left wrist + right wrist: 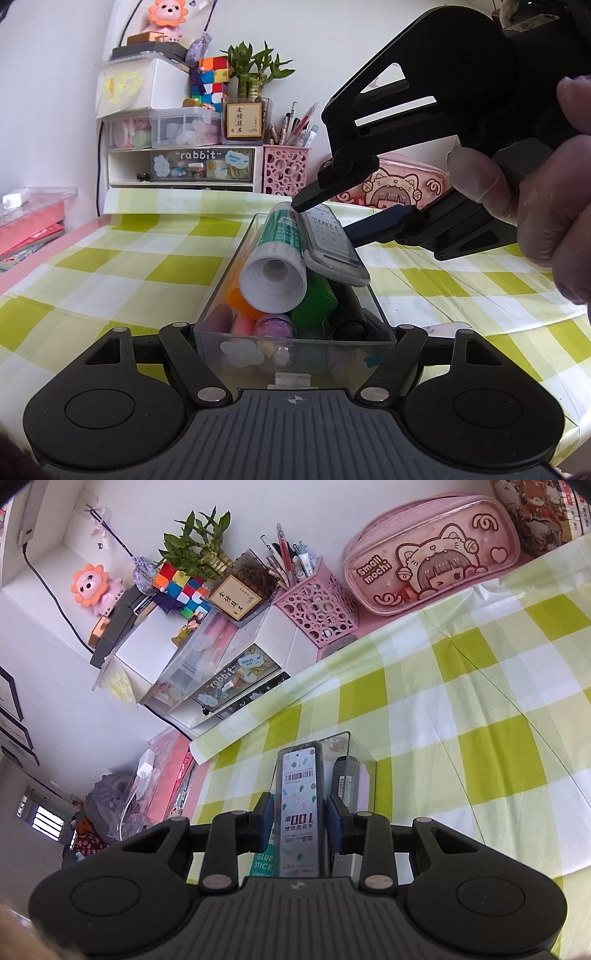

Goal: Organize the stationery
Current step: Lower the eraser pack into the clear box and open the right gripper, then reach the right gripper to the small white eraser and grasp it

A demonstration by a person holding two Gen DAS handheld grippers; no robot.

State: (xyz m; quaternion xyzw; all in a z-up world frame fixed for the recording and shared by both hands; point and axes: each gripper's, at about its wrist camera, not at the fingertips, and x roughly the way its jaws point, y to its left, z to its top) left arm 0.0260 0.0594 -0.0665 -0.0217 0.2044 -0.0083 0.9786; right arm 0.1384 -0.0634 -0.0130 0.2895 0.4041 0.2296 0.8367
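A flat grey case (301,805) with a barcode label lies tilted on top of the heap in a clear plastic bin (295,350), its near end resting on the green and black items below. The right tool (300,818) grips the case by its long edges, blue pads (267,821) pressed against both sides. From the left wrist view that same tool (332,208) comes in from the upper right, held by a hand (546,206), and the case (330,243) leans against a green-and-white glue stick (275,258) whose hollow white end faces the camera. The right wrist view shows only the words "GLUE STICK" on that tube (264,862), just left of the case, and a dark marker (345,781) to its right.

The left tool (295,343) is narrowed onto the bin's near end, its arms at the two corners. Only this view shows the bin's contents: orange, pink and purple pieces, a green block.

The bin stands on a tabletop (480,720) under a green-checked cloth. Behind it are a pink perforated pen cup (319,607), a pink cat-print pencil pouch (430,557) and a "rabbit" drawer unit (201,164).
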